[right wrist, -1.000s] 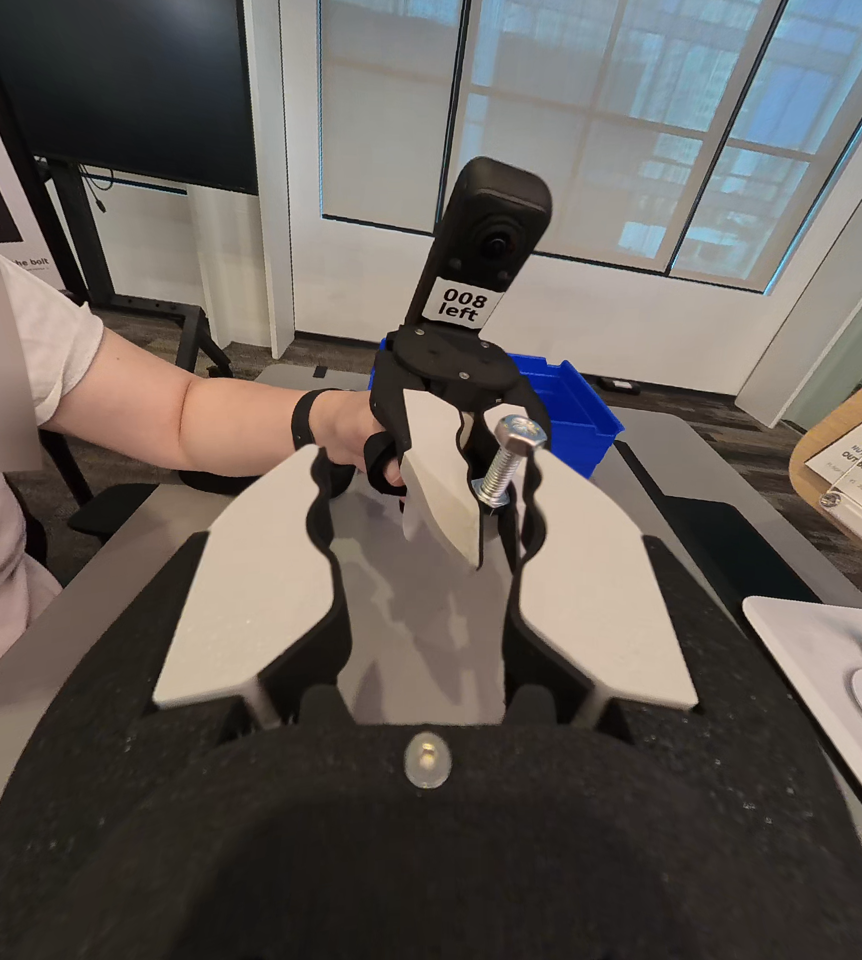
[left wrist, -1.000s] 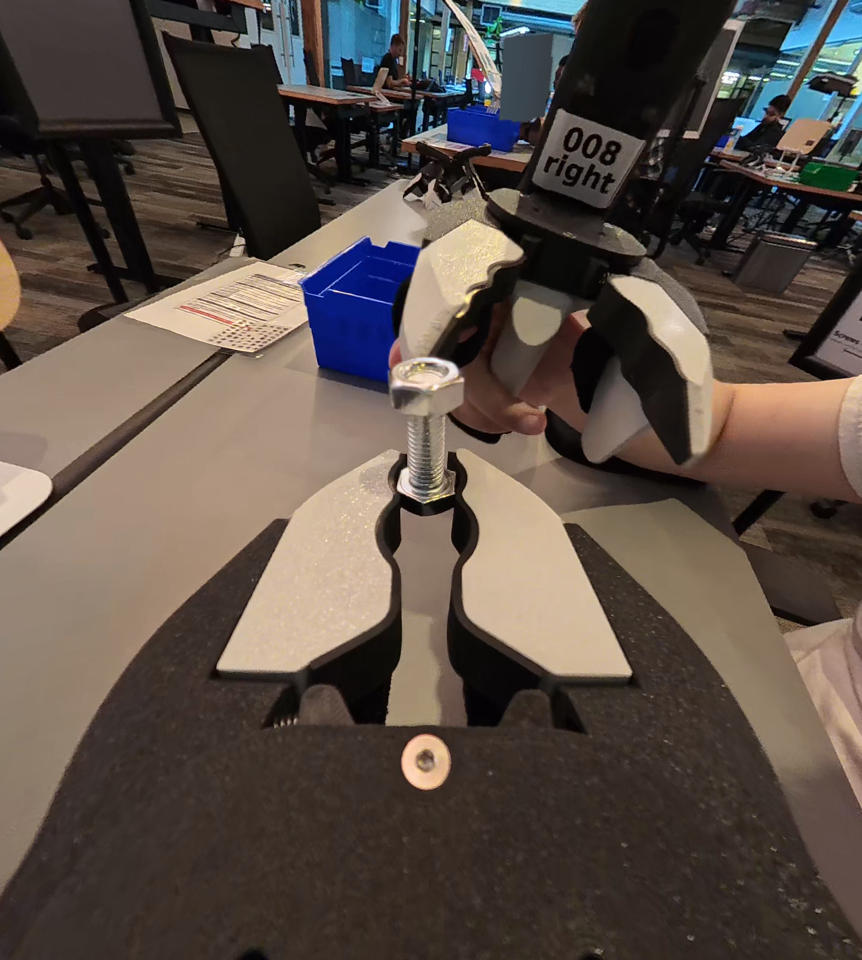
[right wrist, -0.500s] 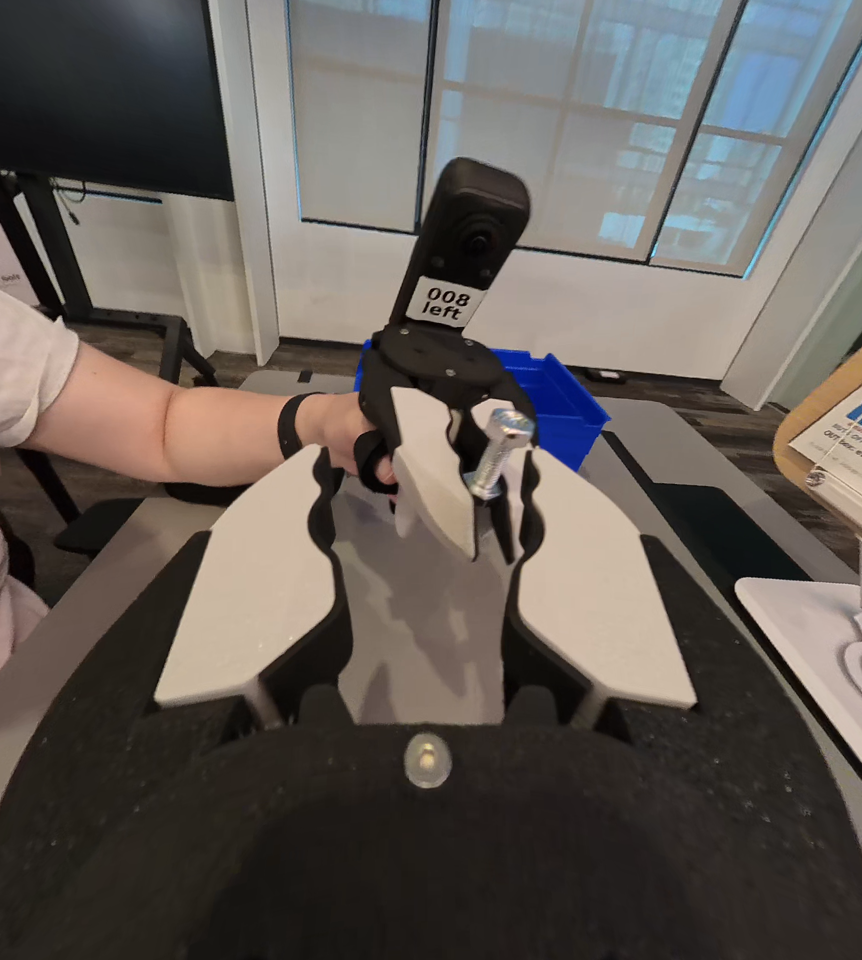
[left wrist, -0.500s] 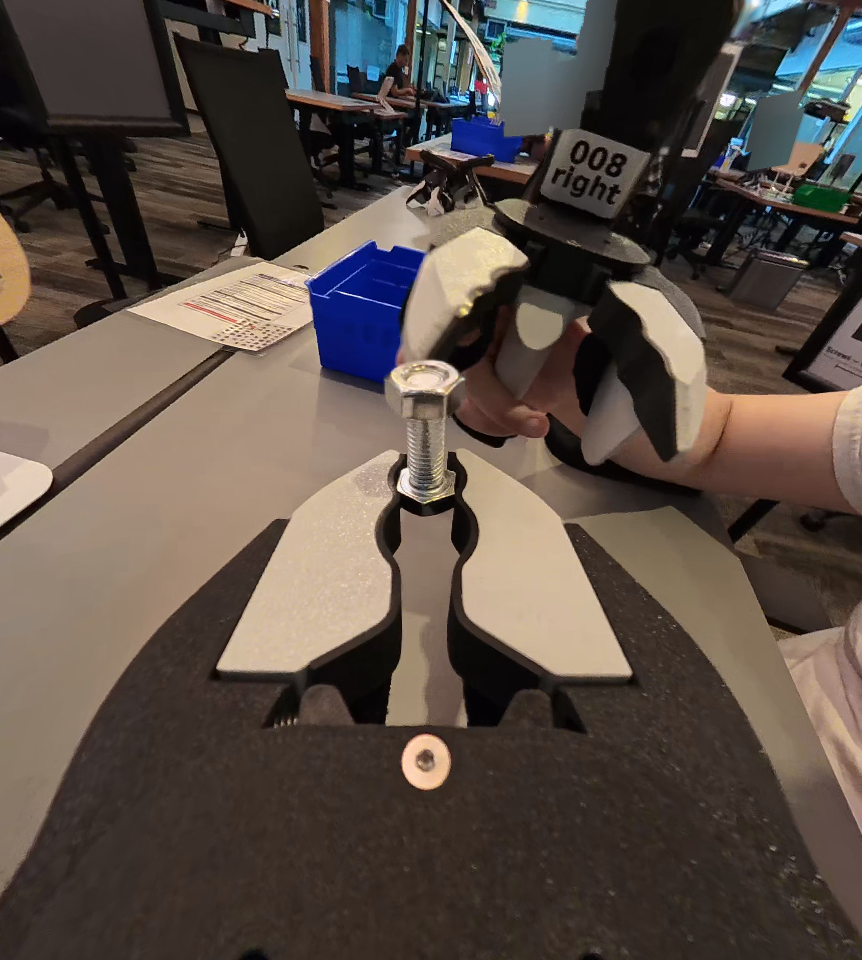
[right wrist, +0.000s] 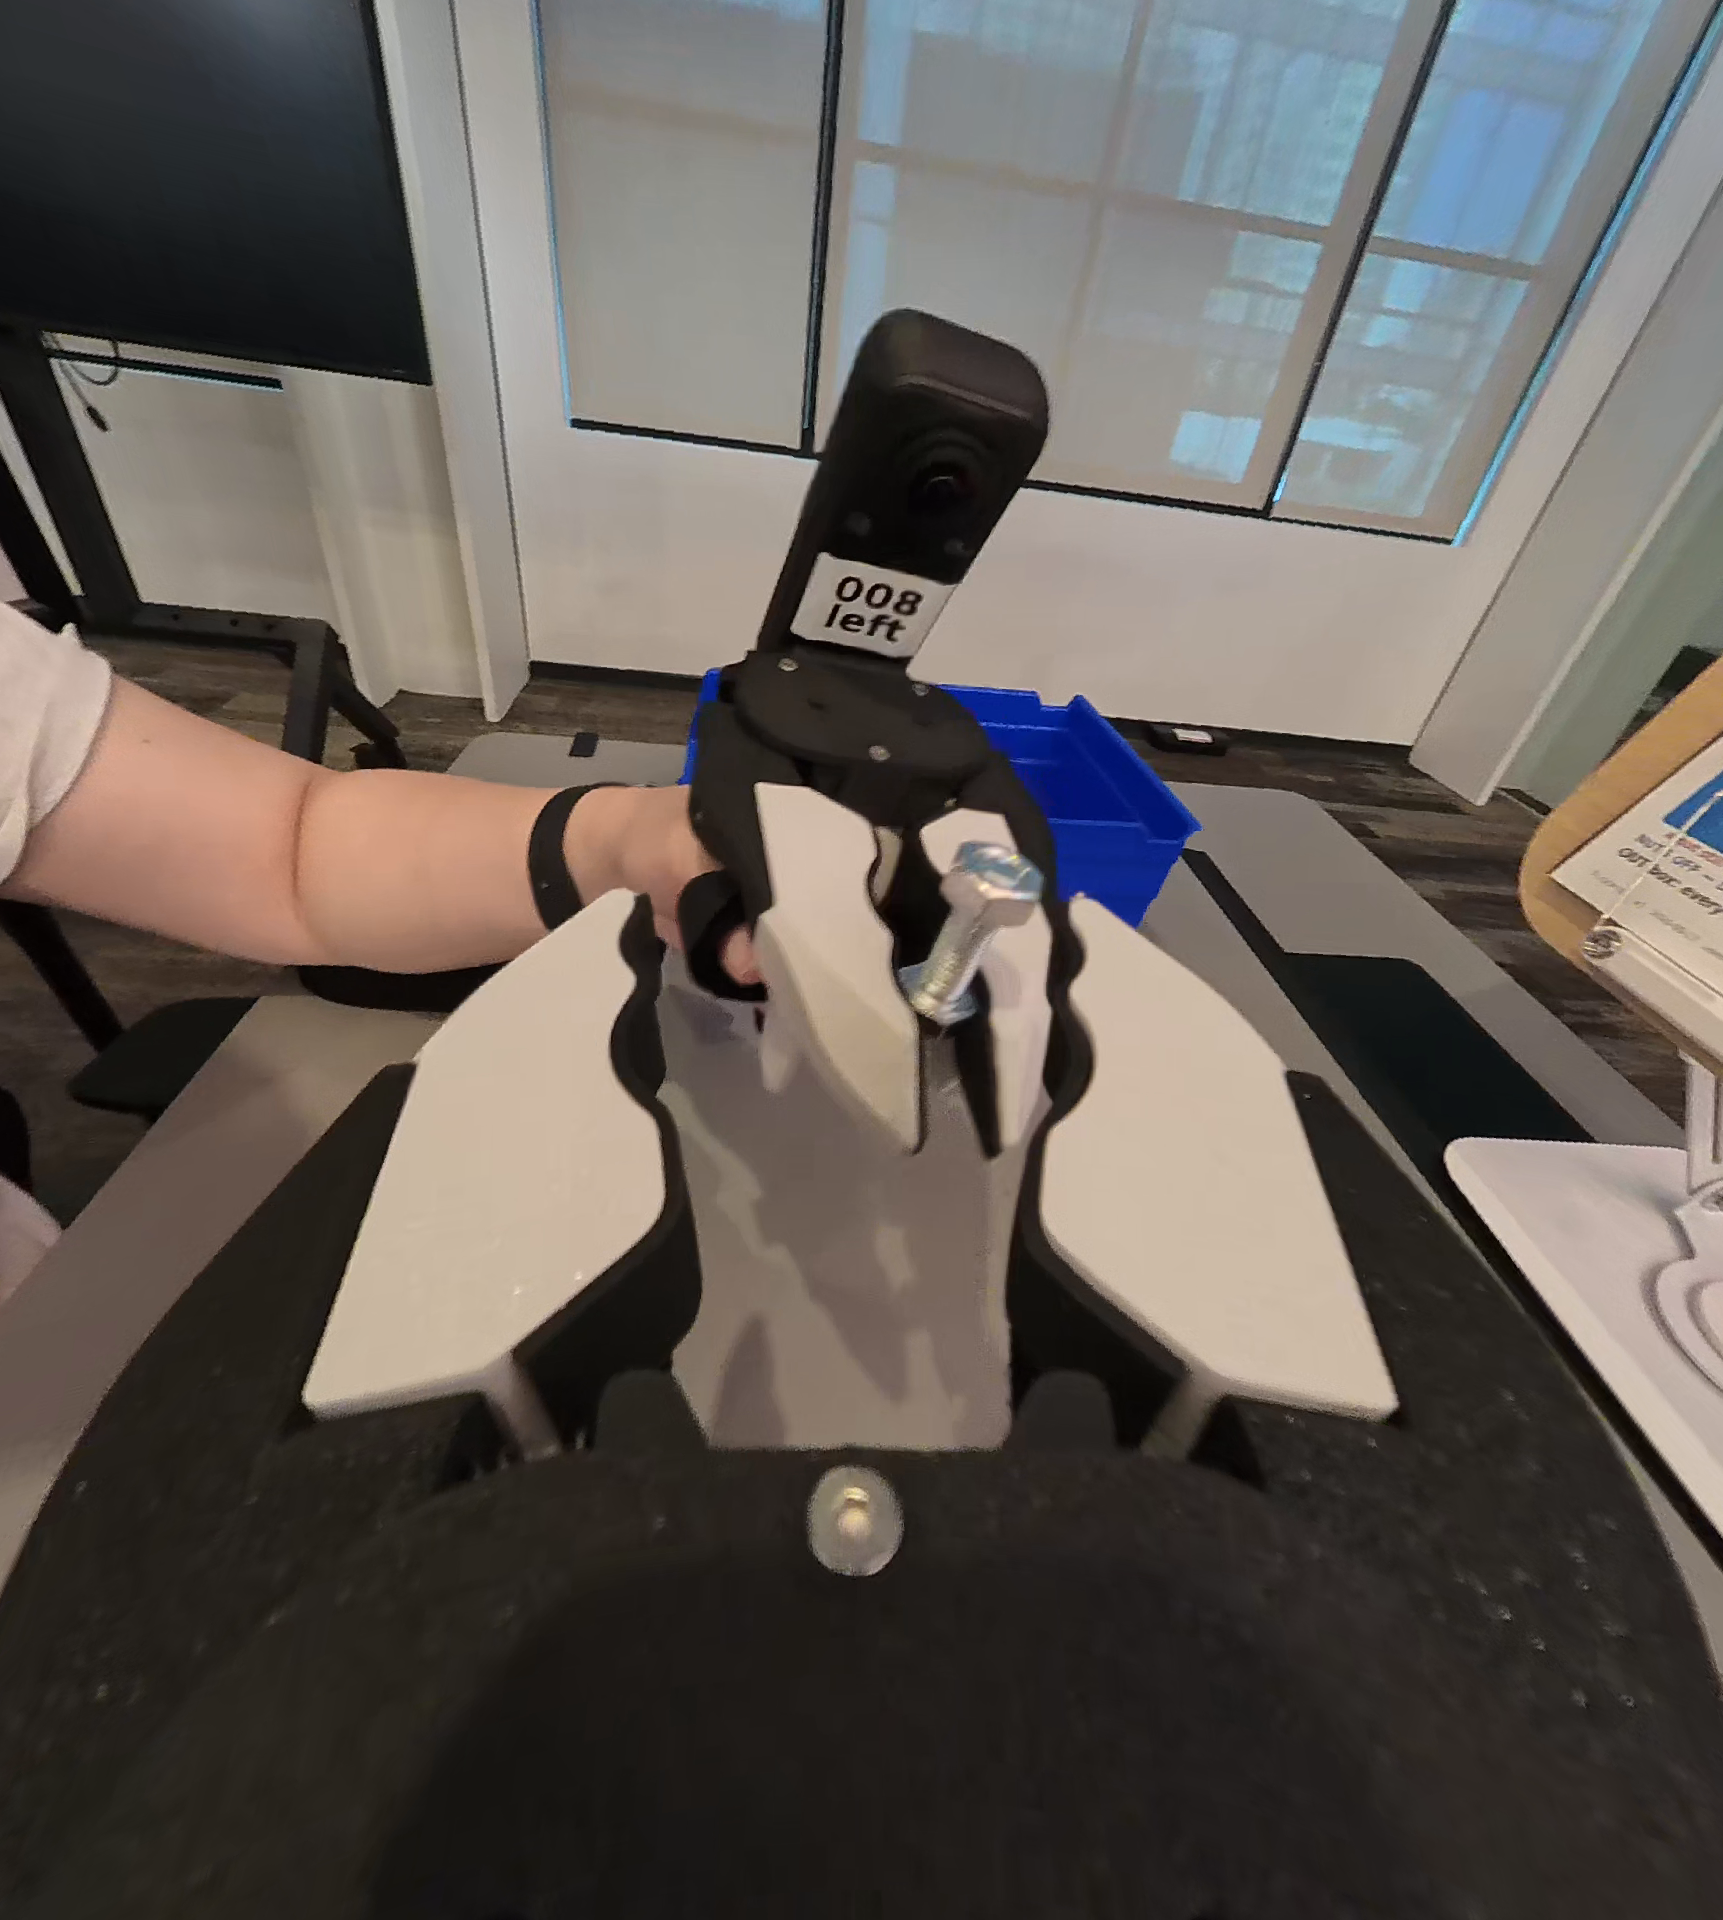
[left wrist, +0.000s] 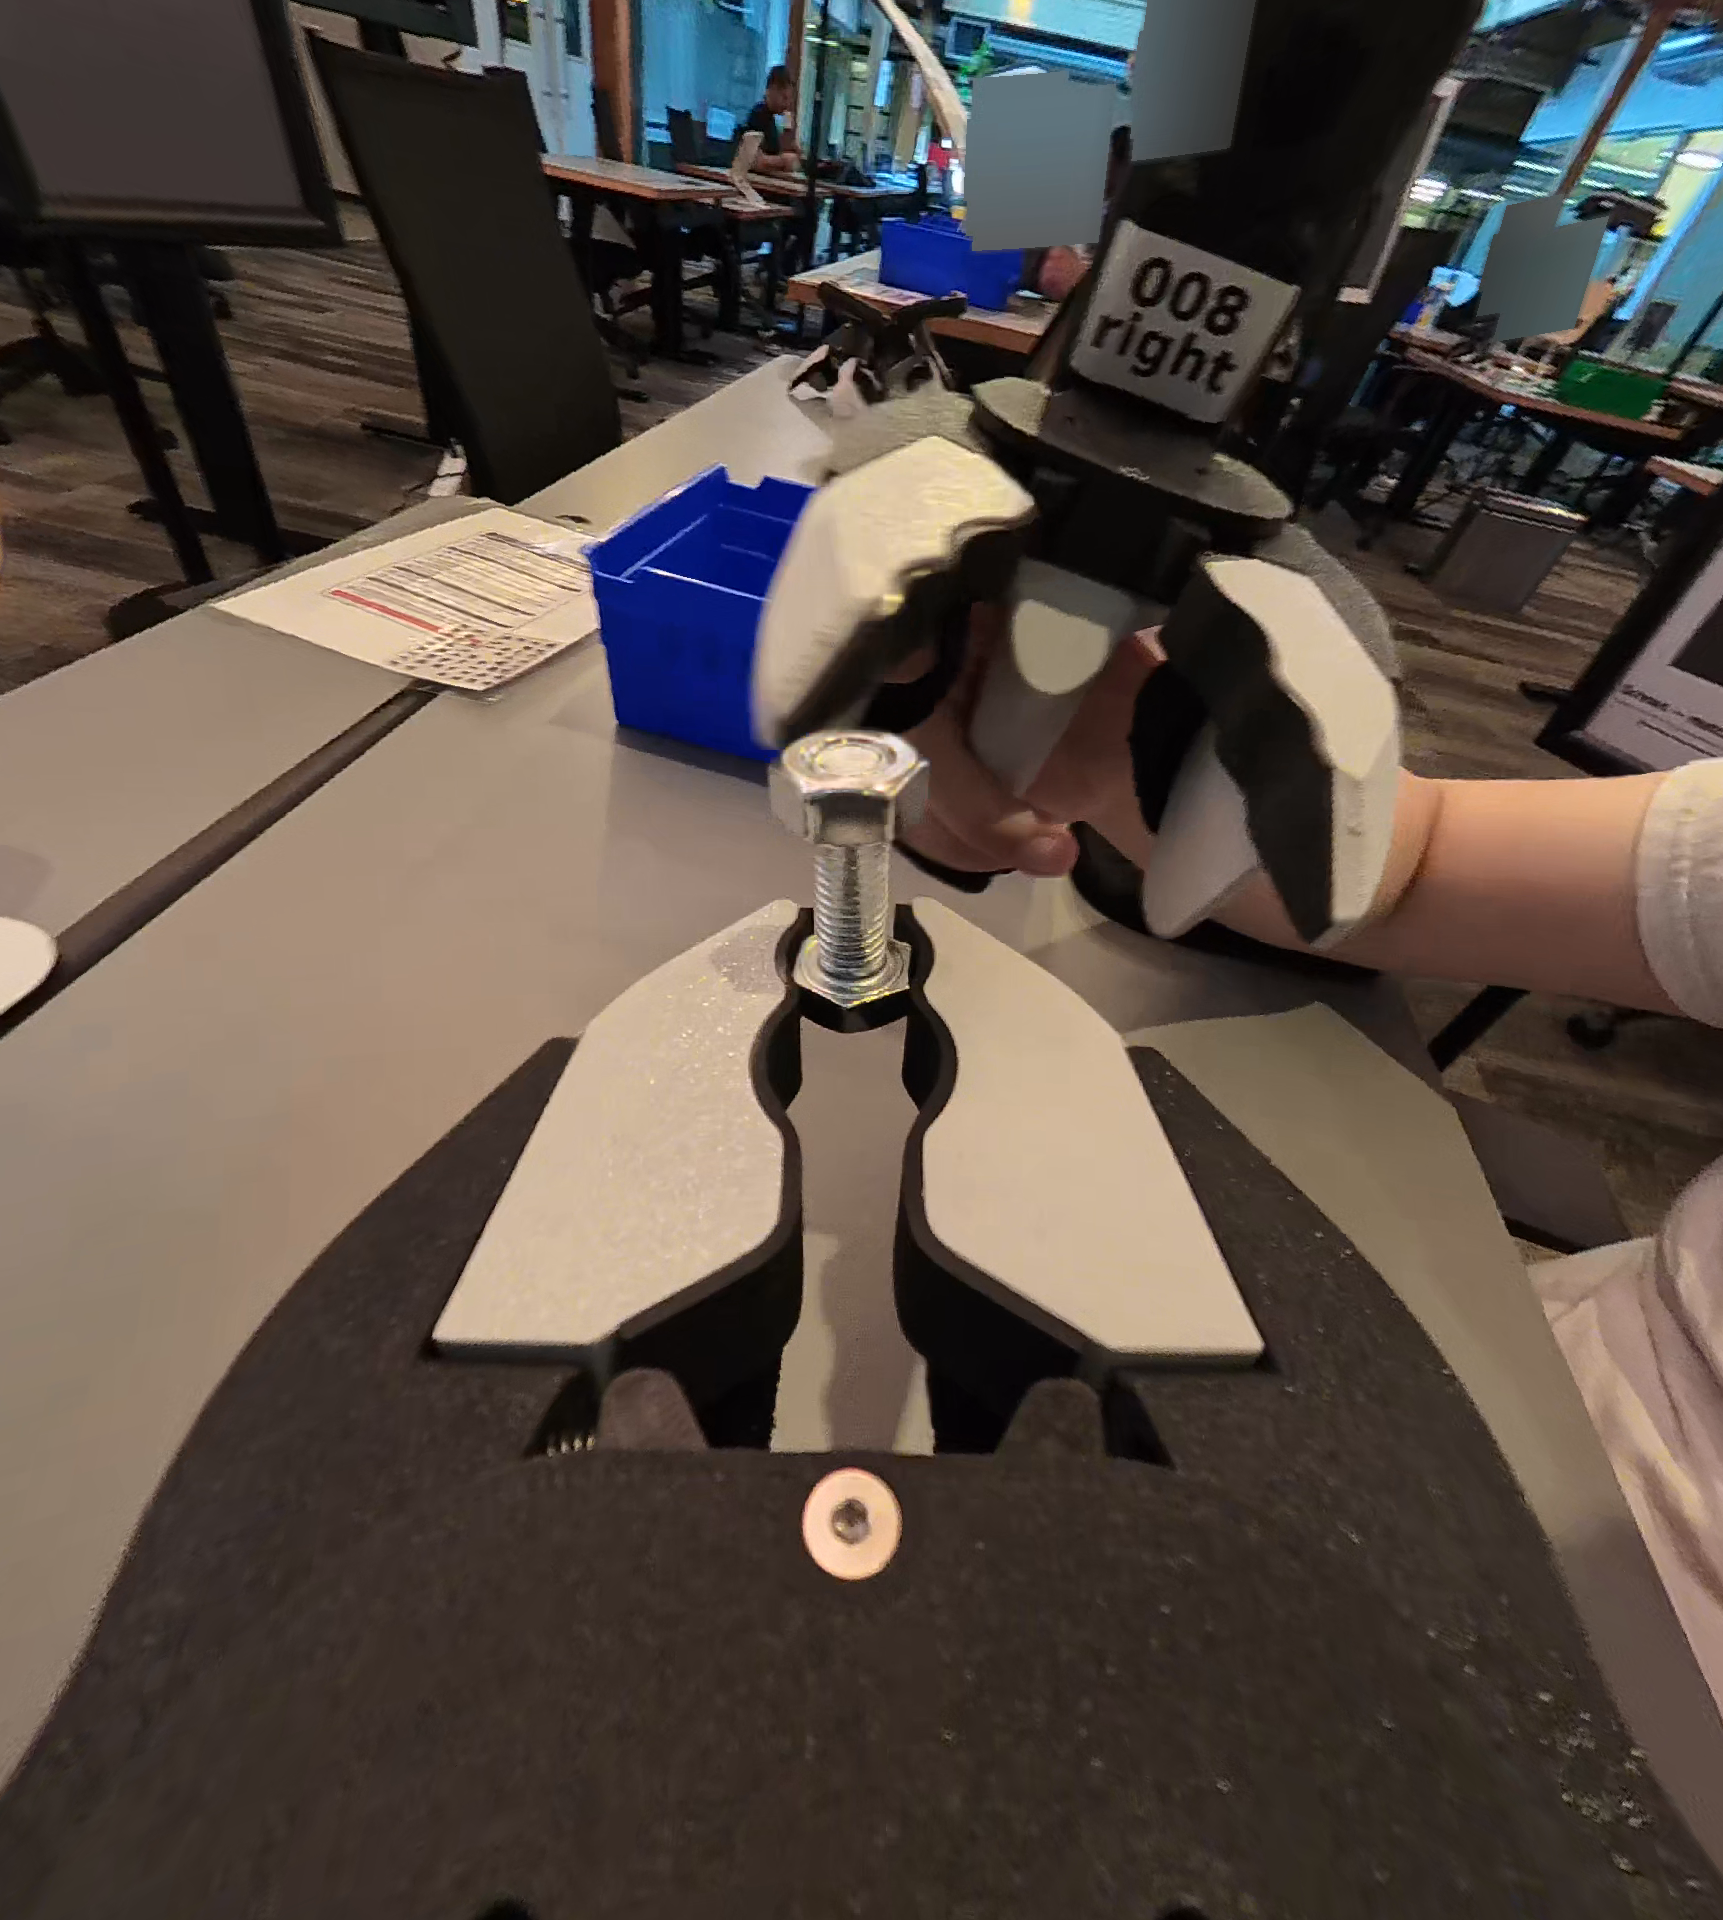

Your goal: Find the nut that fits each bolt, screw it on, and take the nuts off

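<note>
My left gripper (left wrist: 849, 971) has its jaws clamped on the small silver hex nut (left wrist: 849, 982) at the tips, with the zinc-plated hex-head steel bolt (left wrist: 849, 862) threaded in it and its long axis standing up, head on top. My right gripper (left wrist: 992, 748) sits just behind that head, jaws spread and empty, nearest for the spin-off. The grey surface (left wrist: 317, 987) lies below.

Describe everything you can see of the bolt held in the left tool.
The bolt is shiny silver metal with a hexagonal head on top and a threaded shaft below. It stands upright above the grey table, held by a silver nut threaded low on the shaft, which the left tool clamps at its tips. The right tool is open just behind the head, apparently not touching.
</note>
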Tool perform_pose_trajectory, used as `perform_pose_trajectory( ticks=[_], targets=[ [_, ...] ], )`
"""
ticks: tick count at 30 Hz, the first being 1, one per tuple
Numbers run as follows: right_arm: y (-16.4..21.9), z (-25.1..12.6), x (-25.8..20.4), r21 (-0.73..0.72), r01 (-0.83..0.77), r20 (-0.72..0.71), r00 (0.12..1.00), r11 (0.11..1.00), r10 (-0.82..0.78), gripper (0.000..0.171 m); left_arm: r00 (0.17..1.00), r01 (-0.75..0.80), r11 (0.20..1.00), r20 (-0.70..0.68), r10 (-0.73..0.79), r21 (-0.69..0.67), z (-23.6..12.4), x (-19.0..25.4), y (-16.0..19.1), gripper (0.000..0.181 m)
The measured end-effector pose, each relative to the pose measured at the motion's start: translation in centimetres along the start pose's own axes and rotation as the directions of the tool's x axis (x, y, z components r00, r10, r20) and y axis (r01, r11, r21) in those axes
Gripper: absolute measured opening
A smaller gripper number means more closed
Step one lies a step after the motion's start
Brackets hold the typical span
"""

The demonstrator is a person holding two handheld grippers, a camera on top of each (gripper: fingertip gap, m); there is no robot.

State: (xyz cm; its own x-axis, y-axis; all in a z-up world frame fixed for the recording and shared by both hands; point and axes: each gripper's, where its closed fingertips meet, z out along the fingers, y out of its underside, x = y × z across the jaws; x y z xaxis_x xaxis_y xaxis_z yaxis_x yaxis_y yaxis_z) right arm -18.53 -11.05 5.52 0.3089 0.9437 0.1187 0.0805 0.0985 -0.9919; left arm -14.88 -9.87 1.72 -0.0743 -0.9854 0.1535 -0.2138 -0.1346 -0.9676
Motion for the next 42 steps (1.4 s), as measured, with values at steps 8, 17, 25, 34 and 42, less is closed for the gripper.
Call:
perform_pose_trajectory(
  ticks=[8,17,25,34,42],
  targets=[
    [0.6,0.3,-0.5,-0.046,0.016,0.021,1.0,0.999,-0.015,0.08,0.999,-0.008,1.0,0.048,0.009,-0.015,0.1,-0.6,0.2,0.014],
    [0.2,0.5,-0.9,-0.005,-0.051,0.063,0.997,0.999,0.051,0.074,0.999,-0.045,0.999,-0.026,0.045,-0.029,1.0,1.2,0.4,0.014],
    [-0.6,-0.7,-0.6,-0.011,-0.044,0.052,0.998,0.999,0.045,0.062,0.999,0.032,0.999,-0.002,-0.032,0.043,-0.9,-0.5,-0.7,0.014],
    [0.3,0.7,-1.1,-0.06,-0.018,0.028,0.999,0.998,0.019,0.081,1.0,-0.004,1.0,-0.019,0.004,-0.012,0.6,0.8,0.1,0.014],
    [-0.2,0.0,-0.2,-0.048,-0.03,-0.011,0.999,0.998,0.03,0.071,0.997,0.028,0.998,-0.073,-0.023,0.055,-0.3,1.1,-0.9,0.014]
  ],
)
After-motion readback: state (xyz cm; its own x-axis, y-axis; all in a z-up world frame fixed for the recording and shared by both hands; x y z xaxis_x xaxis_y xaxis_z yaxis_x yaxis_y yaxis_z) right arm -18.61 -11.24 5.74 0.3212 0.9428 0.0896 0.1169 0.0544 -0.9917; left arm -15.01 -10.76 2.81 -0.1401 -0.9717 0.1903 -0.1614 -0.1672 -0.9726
